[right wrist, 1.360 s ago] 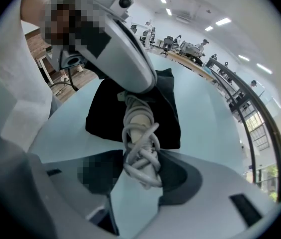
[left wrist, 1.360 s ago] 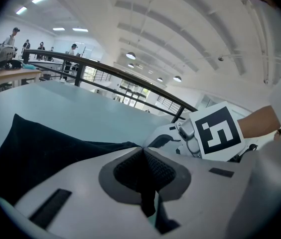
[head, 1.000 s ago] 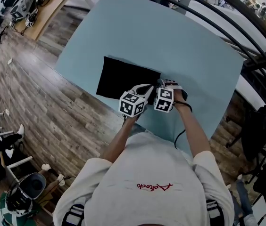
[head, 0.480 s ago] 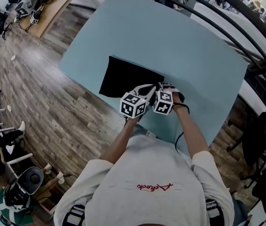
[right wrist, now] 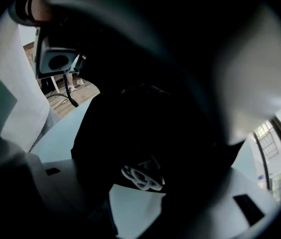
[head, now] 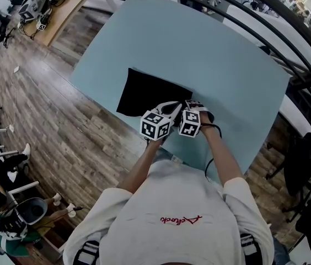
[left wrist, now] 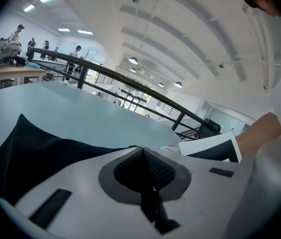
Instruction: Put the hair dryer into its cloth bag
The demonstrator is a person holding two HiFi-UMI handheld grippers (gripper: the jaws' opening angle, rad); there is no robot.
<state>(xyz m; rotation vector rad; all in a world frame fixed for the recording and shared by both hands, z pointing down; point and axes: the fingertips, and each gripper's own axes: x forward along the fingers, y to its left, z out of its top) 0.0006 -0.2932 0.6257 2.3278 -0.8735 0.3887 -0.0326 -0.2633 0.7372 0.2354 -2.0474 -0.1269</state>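
Bag: the flat black cloth bag [head: 150, 93] lies on the pale blue counter [head: 216, 54], with its near edge at both grippers.
Left gripper [left wrist: 141, 153]: the jaws are closed, apparently pinched on the bag's hem, probably so that the mouth is held up.
Right gripper [head: 197, 106]: the jaws stand wide and have just been opening. The dark hair dryer [head: 210, 115] is seen between them at the bag's edge, and it is judged to be released there.
Cord: the dryer's black cord [head: 208, 162] trails off the counter, outside the bag.

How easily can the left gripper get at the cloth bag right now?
Probably yes, with ease: the left gripper sits at the near corner of the cloth bag on the blue table. Its jaws are shut, and the black fabric runs right up to their tips. Nothing stands in between.
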